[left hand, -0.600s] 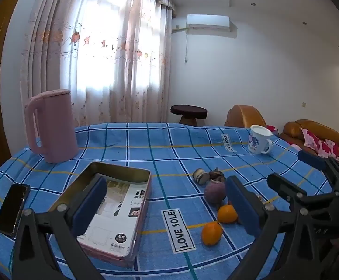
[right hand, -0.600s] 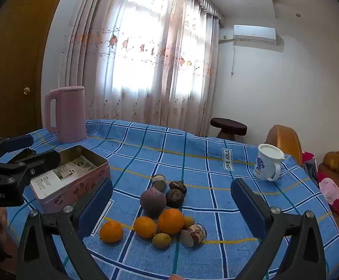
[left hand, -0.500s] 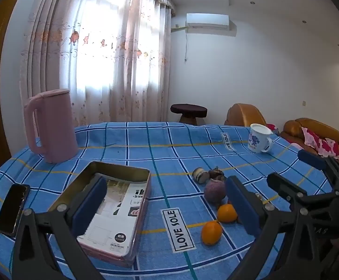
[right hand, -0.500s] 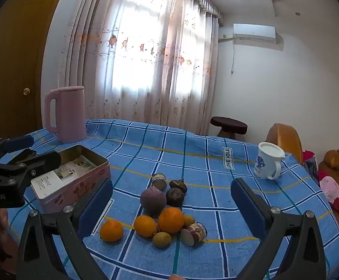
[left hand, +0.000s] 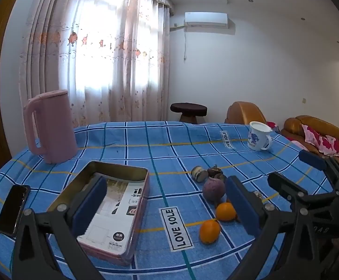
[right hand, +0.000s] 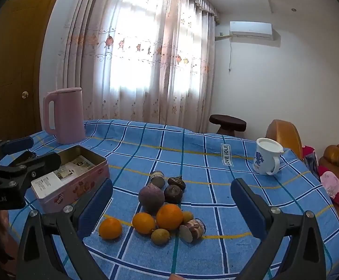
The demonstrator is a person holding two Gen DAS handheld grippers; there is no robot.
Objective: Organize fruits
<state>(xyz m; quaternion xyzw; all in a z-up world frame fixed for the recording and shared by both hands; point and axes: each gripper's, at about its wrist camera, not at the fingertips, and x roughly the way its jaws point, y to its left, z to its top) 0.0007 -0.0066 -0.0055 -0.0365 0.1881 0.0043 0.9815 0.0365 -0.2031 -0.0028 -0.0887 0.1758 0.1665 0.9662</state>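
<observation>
While both grippers, left [left hand: 167,206] and right [right hand: 171,206], gape empty, a pink kettle [left hand: 49,126] and mug [right hand: 266,156] flank the fruits [right hand: 160,210]; only the left view shows the phone [left hand: 13,207].

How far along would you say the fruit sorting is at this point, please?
Done: nothing yet. The tin holds only a paper booklet, no fruit.
In hand: nothing. The left gripper and right gripper both stand open and empty above the table.
Left: all of it. The three oranges, the purple fruit and the smaller dark pieces lie loose on the blue cloth.
</observation>
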